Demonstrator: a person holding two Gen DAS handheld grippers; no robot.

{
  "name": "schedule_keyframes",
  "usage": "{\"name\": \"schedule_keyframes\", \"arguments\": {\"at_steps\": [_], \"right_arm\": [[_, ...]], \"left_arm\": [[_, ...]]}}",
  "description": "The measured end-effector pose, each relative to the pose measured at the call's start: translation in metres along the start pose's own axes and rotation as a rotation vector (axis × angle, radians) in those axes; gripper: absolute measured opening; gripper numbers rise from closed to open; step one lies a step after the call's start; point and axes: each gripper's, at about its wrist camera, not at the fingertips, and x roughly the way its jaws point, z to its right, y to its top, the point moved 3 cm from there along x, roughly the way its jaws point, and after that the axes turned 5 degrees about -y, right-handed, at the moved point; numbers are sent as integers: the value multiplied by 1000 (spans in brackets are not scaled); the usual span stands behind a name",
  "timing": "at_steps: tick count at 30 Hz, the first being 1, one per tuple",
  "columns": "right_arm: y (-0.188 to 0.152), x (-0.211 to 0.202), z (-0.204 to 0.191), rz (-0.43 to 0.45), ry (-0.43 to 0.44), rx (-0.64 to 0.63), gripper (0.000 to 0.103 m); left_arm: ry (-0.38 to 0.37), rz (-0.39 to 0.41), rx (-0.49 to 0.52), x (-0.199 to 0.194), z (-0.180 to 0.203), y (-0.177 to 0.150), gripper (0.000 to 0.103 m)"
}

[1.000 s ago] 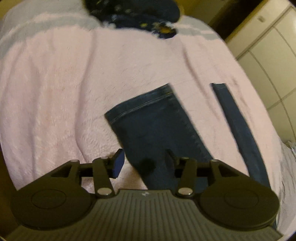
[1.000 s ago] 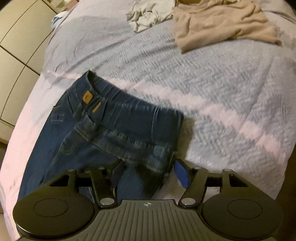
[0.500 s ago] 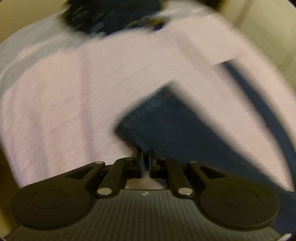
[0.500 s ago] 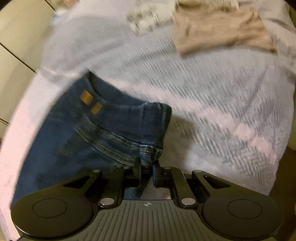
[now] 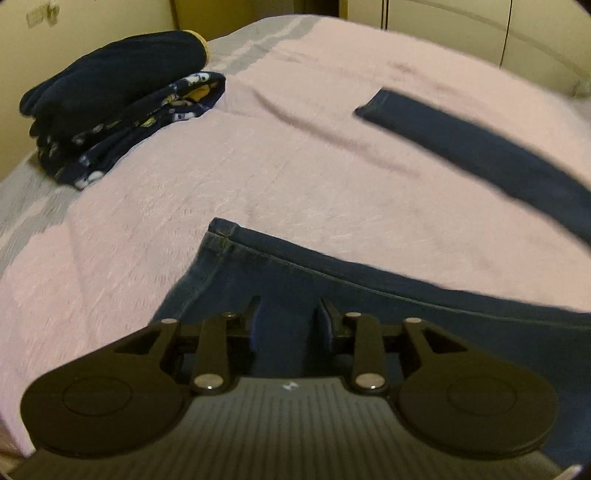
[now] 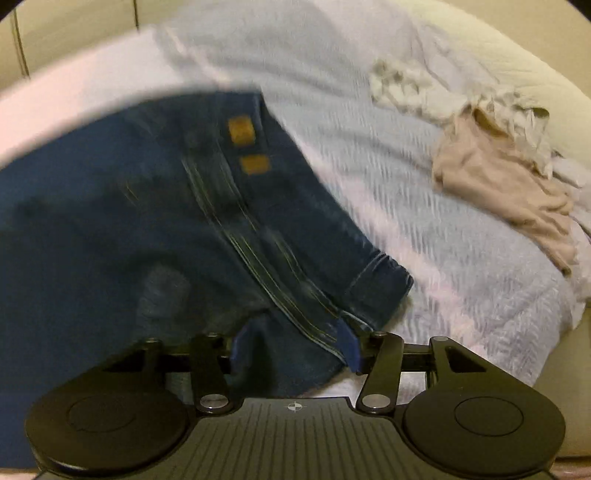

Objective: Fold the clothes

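Observation:
Dark blue jeans lie on the bed. In the left wrist view one leg (image 5: 369, 306) runs under my left gripper (image 5: 288, 325), its hem corner just ahead. The other leg (image 5: 480, 155) lies apart at the upper right. The left fingers stand apart, low over the denim, and hold nothing. In the right wrist view the waist end of the jeans (image 6: 184, 221), with two tan patches (image 6: 242, 129), lies blurred under my right gripper (image 6: 295, 347). Its blue-padded fingers stand wide open astride the stitched seam near the waistband corner (image 6: 380, 284).
A folded navy stack (image 5: 118, 107) sits at the far left of the pink blanket (image 5: 258, 166). A beige garment (image 6: 506, 195) and a crumpled whitish one (image 6: 406, 85) lie on the pale grey cover (image 6: 424, 258). Cupboard doors (image 5: 535, 33) stand beyond the bed.
Half a second ago both grippers were shut on the denim; both have since opened and let go. The jeans have shifted, and both views have swung and dropped closer to the bed.

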Motion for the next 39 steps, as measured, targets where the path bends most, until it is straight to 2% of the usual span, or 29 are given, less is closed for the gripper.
{"name": "schedule_keyframes", "arguments": {"at_steps": [1,3,5,6,7,10,15,16,20,24,33,39], "right_arm": [[1,3,4,-15,8,43,51],[9,-6,12,-24,28,147,51],[13,-26,18,-5,64,187,51],[14,-36,21,6,83,200,51],[13,-44,21,-7,94,201,51],[3,-62,11,-109,109,166,51],[-19,-100,-12,-200,149,47,51],[-21,-105,-16,-210,155,16,51],[-22,-133,-27,-207,193,-96,51],[-19,-166,-21,-171,230,-153,51],[-31,-235,26,-68,278,-240,51],[-49,-259,51,-48,326,-290,51]], "left_arm": [[20,-2,-14,10,-8,3,38],[56,-8,-45,11,-22,12,38],[70,-25,-67,1,-29,18,33],[55,-45,-68,-10,-27,19,28],[40,-64,-70,-21,-25,19,28],[-11,-130,-56,-58,-13,16,28],[-163,-273,54,-130,65,-22,31],[-182,-278,71,-144,78,-27,32],[-228,-249,128,-197,125,-41,32],[-262,-215,178,-249,166,-54,37],[-213,-131,164,-356,180,-90,40],[-194,-109,141,-403,179,-120,41]]}}
